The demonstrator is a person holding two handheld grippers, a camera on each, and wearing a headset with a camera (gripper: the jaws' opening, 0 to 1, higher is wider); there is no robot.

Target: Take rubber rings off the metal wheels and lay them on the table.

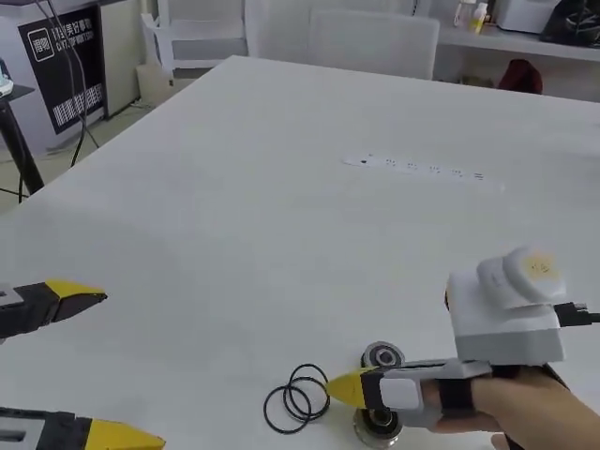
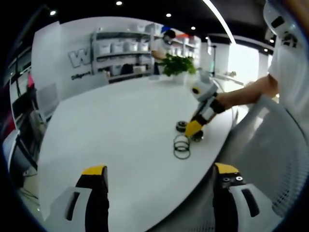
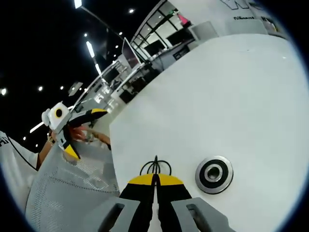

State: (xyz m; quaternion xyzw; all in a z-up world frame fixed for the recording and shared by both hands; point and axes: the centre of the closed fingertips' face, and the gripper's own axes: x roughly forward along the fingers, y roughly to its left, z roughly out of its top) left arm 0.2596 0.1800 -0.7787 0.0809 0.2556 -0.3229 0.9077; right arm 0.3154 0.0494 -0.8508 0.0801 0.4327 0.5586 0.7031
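Apparently pressed together, the yellow fingertips [image 3: 143,181] of the right gripper [image 3: 155,180] meet the loops of the rubber rings [image 3: 155,167], which lie on the white table [image 3: 231,87]. We cannot tell whether one ring is pinched between them. We judge the step to be laying a ring beside the others. One metal wheel [image 3: 214,174] sits just beside the tips, and a second wheel [image 1: 378,424] lies partly under that gripper. The left gripper [image 1: 129,367] hovers well apart, jaws spread wide and empty. Next, we expect, the tips must part and shift to a wheel.
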